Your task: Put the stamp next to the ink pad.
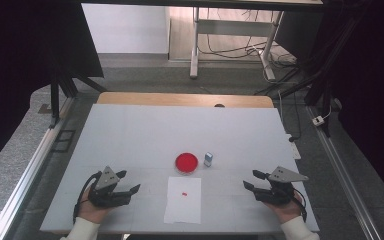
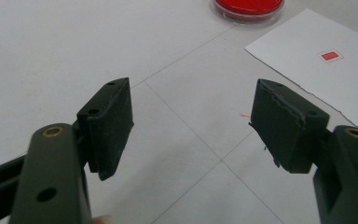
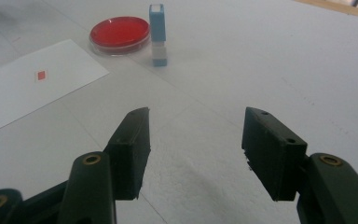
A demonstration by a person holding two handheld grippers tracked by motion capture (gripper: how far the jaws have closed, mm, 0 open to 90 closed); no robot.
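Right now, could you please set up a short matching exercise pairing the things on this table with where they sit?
Things:
1. red dish
2. small blue stamp
3. white sheet
4. left hand-held gripper

Places:
A. nearest the table's front edge, in the middle
B. just right of the dish, upright
C. left of the sheet, jaws open
D. just beyond the sheet's far edge

Pairs: 1-D, 2-B, 3-A, 4-C
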